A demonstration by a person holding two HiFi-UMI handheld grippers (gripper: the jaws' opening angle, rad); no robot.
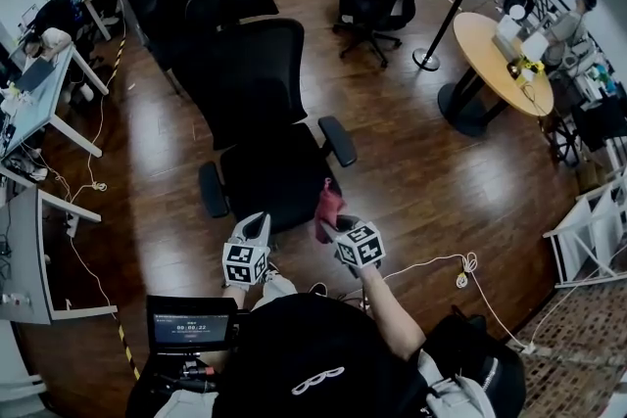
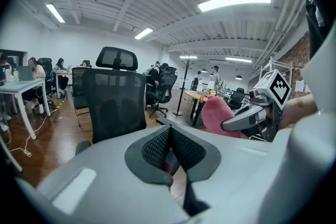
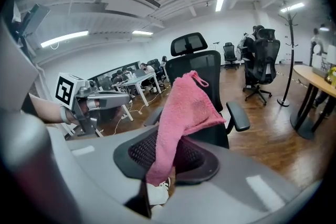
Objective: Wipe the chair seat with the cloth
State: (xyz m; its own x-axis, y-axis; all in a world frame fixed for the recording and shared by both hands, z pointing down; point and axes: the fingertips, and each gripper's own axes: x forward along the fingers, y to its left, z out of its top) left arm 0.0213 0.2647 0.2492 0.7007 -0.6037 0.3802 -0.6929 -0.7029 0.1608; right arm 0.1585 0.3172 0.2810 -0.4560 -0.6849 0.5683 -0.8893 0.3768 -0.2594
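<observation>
A black mesh office chair stands before me on the wood floor, its seat (image 1: 274,173) facing me and its backrest (image 1: 247,78) upright. My right gripper (image 1: 336,222) is shut on a pink cloth (image 1: 327,207) that sticks up over the seat's near right corner. In the right gripper view the cloth (image 3: 184,115) drapes out of the jaws in front of the chair (image 3: 206,68). My left gripper (image 1: 257,228) hovers at the seat's near edge, shut with nothing in it. The left gripper view shows the backrest (image 2: 114,102), the cloth (image 2: 219,115) and the right gripper (image 2: 247,118).
A second black chair (image 1: 227,7) stands right behind the first. A round wooden table (image 1: 495,59) and a coat stand (image 1: 456,0) are at the right. Desks (image 1: 39,103) with seated people line the left. A white cable (image 1: 446,264) lies on the floor near my right.
</observation>
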